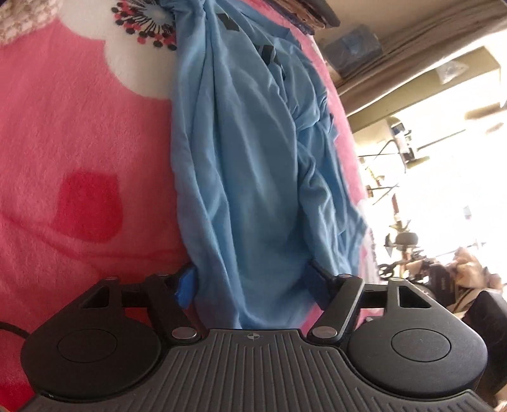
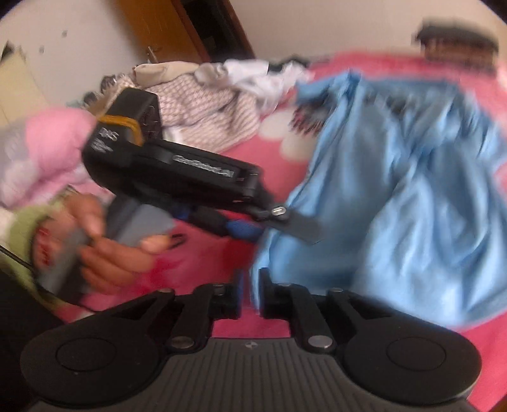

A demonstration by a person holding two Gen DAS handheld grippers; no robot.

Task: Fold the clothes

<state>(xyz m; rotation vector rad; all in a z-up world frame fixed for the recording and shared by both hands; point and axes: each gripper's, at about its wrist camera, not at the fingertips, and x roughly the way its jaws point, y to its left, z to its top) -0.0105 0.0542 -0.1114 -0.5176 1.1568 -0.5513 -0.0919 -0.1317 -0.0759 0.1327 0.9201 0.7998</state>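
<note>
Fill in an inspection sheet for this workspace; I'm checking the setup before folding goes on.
Surface: pink blanket with white and red patches.
Job's things: blue garment, crumpled, lying lengthwise.
Clutter: clothes pile at the far edge.
Grippers: left gripper straddles the garment's near end, pads not clearly pressing; right gripper narrowly open at the garment's edge.
Cables: dark cable beside the left gripper.
Surroundings: door, pale wall, bright opening.

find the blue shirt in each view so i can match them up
Left wrist view: the blue shirt runs up the middle of the picture, its near end lying between the left gripper fingers.
Right wrist view: it fills the right half, its edge by the right gripper.
Shared landmark: the pink blanket under it.
</note>
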